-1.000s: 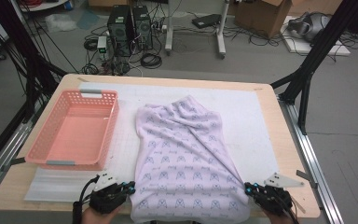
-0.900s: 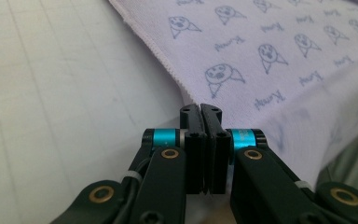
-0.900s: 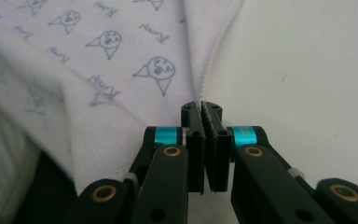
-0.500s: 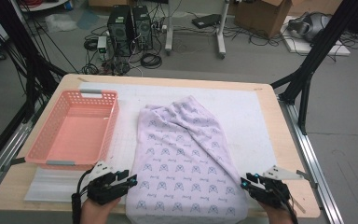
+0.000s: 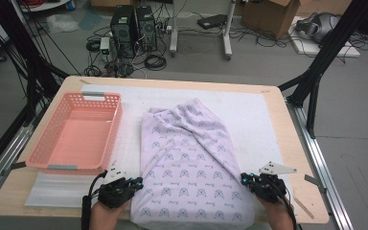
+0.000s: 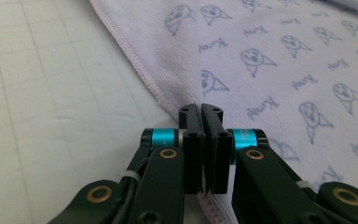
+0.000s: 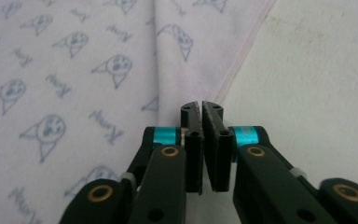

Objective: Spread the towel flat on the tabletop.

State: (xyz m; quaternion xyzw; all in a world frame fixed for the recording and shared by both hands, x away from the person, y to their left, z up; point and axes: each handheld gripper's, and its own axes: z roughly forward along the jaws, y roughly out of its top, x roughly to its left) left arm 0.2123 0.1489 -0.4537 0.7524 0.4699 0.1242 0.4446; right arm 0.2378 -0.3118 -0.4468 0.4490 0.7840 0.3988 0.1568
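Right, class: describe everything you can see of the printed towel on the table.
The towel is pale lilac terry-like cloth printed with small blue cartoon faces and words, with a stitched hem. It lies mostly flat on the white mat, beside the pink basket, its far end bunched into folds. The left gripper and right gripper each stand with jaws closed at a near side edge; whether either grips cloth is unclear.

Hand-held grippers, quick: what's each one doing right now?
Left hand-held gripper: closed, pinching the towel at its left edge.
Right hand-held gripper: closed, pinching the towel's right edge.
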